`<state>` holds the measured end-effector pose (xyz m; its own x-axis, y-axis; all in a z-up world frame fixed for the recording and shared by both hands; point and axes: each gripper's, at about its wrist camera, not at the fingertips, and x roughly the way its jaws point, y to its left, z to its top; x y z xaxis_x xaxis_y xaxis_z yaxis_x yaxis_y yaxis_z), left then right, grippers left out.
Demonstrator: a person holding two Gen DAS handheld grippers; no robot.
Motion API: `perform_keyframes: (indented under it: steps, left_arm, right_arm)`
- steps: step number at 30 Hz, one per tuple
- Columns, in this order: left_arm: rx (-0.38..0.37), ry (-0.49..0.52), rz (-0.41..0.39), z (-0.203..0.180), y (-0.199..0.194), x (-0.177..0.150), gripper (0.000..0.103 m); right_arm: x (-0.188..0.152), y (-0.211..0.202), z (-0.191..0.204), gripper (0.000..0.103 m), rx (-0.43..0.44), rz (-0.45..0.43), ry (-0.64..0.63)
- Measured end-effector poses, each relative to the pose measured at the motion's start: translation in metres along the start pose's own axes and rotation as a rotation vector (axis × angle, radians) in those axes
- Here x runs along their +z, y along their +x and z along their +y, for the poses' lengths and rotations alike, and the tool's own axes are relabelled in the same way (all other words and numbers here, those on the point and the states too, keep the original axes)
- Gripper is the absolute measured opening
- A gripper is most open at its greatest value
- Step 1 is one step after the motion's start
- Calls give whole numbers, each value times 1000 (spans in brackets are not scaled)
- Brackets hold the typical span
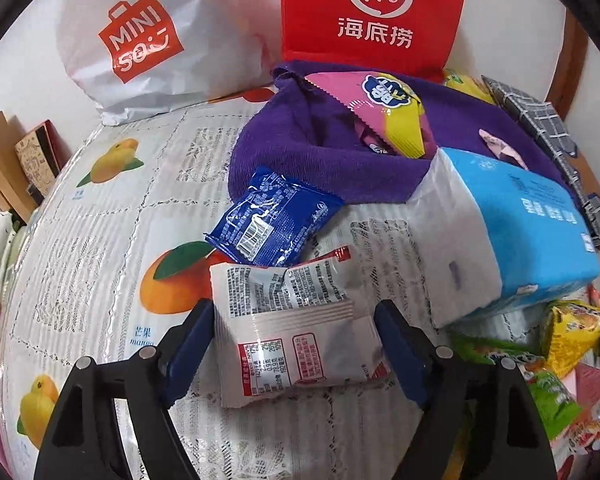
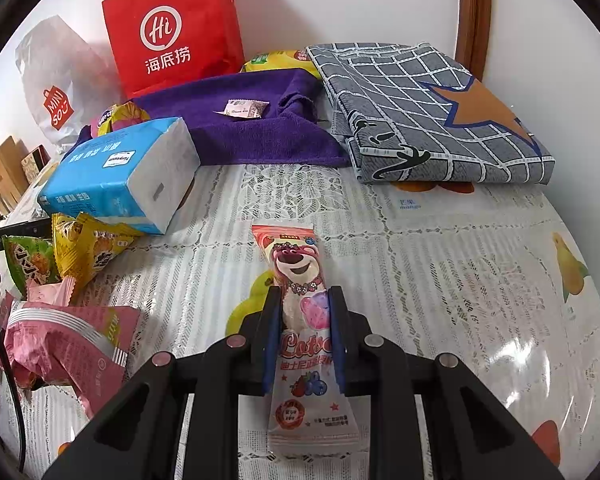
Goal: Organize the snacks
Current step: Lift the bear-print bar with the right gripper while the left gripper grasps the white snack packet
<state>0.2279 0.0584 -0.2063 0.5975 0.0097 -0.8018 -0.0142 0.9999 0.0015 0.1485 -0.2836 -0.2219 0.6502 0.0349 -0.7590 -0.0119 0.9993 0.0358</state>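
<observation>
A white snack packet point(image 1: 296, 344) with red printing lies flat on the lace tablecloth. My left gripper point(image 1: 294, 316) straddles it with wide jaws, and both blue pads meet its side edges. Just beyond it lies a blue packet point(image 1: 272, 220). A pink-and-yellow packet point(image 1: 384, 116) rests in a purple towel point(image 1: 320, 152). My right gripper point(image 2: 305, 300) is shut on a long pink bear-print Lotso packet point(image 2: 296, 264), which points away over the table. More snack bags point(image 2: 72, 256) are heaped at the left of the right wrist view, a crumpled pink bag point(image 2: 68, 344) among them.
A blue tissue pack point(image 1: 512, 240) lies between the two grippers. A red paper bag point(image 1: 374, 12) and a white Miniso bag point(image 1: 140, 40) stand against the back wall. A folded grey checked cloth point(image 2: 432, 112) lies at the back right. A small wrapped candy point(image 2: 244, 109) sits on the towel.
</observation>
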Motion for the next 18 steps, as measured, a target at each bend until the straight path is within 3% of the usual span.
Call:
perform_keyframes:
  steps: [4,9,11,18]
  left_arm:
    - [-10,10,-18,-6,-5,-2,55]
    - [-64,-4,-18,-6,-18,-4,39]
    - [-85,-11,-21,-5,-26,-5,28]
    - [-150,-17,-28,-2,-47,-14,22]
  right_arm:
    - [0,0,-3,23,19,-2,16]
    - [0,-1,-6,20,29,-9,31]
    - [-1,-3,-2,19,4,-12,11]
    - [4,-23,15,19,22,-45,-20]
